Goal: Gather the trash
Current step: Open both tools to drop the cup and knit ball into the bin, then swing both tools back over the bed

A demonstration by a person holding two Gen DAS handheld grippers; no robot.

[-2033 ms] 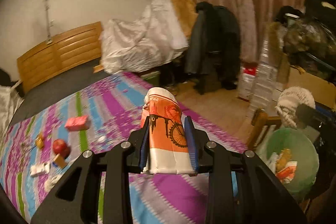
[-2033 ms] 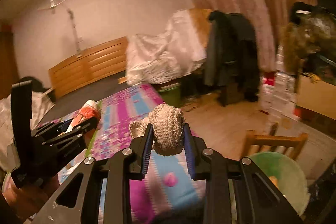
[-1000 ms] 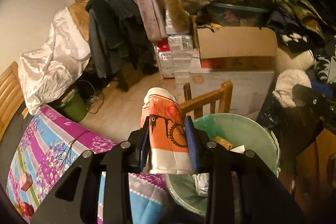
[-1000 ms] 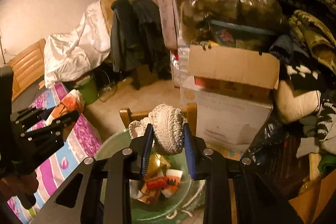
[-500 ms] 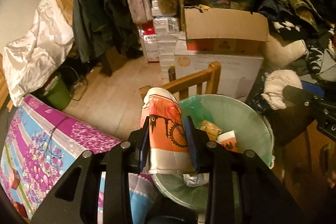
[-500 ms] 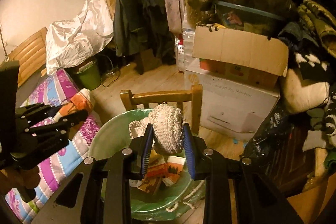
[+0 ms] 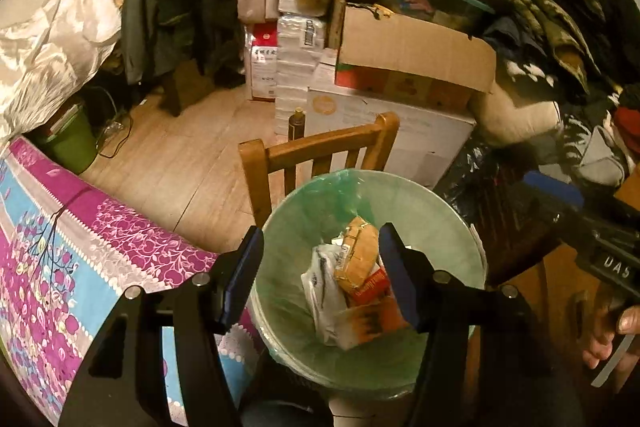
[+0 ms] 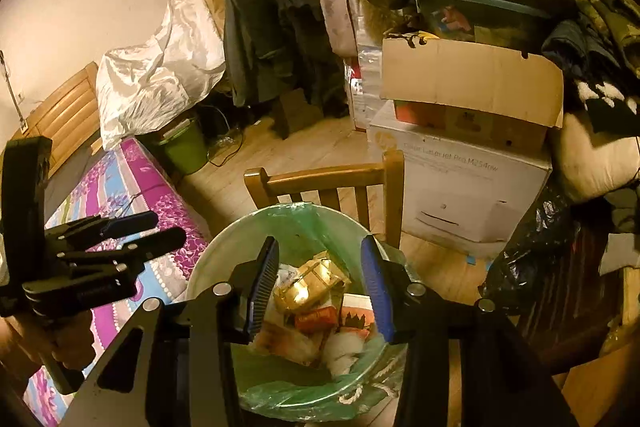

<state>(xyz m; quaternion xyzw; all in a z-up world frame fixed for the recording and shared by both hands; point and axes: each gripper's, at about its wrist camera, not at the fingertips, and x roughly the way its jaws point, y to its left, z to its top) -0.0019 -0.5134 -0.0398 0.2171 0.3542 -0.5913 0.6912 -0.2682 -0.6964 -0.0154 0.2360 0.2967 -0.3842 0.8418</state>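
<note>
Both claws hang over the round green-lined trash bin (image 7: 432,227) with nothing in them. The left claw (image 7: 320,271) is spread wide, and so is the right claw (image 8: 318,283). In the bin: a crumpled orange-and-white paper cup (image 7: 368,319) at 6 o'clock and a white knitted ball (image 8: 340,345). A wooden chair back (image 8: 324,179) stands at 12 o'clock, just behind.

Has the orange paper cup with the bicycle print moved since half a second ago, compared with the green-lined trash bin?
Yes. It has left the left claw, now open, and lies down inside the green-lined trash bin among the other trash, as the orange paper cup.
</note>
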